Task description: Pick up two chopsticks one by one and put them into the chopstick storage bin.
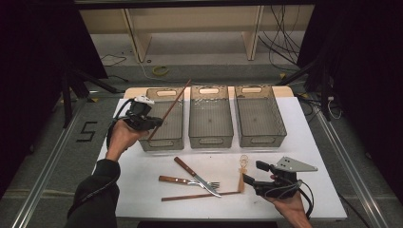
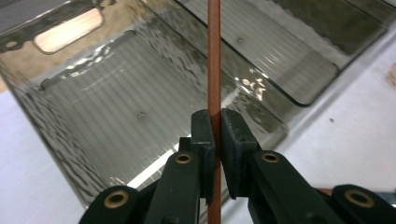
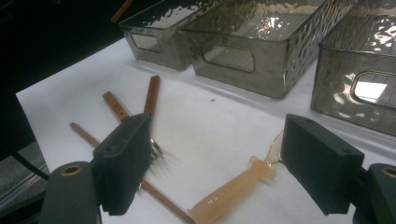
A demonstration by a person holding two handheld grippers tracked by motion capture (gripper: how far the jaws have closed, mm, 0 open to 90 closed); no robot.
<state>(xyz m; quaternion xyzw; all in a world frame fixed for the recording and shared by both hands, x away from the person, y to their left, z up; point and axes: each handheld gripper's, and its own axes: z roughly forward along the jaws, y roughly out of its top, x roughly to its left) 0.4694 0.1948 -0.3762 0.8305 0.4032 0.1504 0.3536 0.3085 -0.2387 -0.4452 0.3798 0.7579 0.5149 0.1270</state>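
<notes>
1. White table top (image 1: pixel 142 190) bearing three grey translucent bins in a row; dark floor and cables lie beyond it.
2. Left bin (image 1: pixel 164 121), the landmark: middle bin (image 1: pixel 211 118) just beside it, right bin (image 1: pixel 259 116) one further on.
3. Left gripper (image 1: pixel 154 122), at the left bin's near-left corner, clenched on a brown chopstick (image 1: pixel 170 110) that slants up across that bin.
4. Right gripper (image 1: pixel 254 173), well apart from the left bin at the table's near-right edge, jaws spread and holding nothing.
5. Two wooden-handled forks (image 1: pixel 192 176) and a second chopstick (image 1: pixel 199 195) lie crossed, nearer the person than the left bin; a translucent spoon (image 1: pixel 243 173) sits between the right gripper's jaws, its bowl partly hidden in the right gripper view.
</notes>
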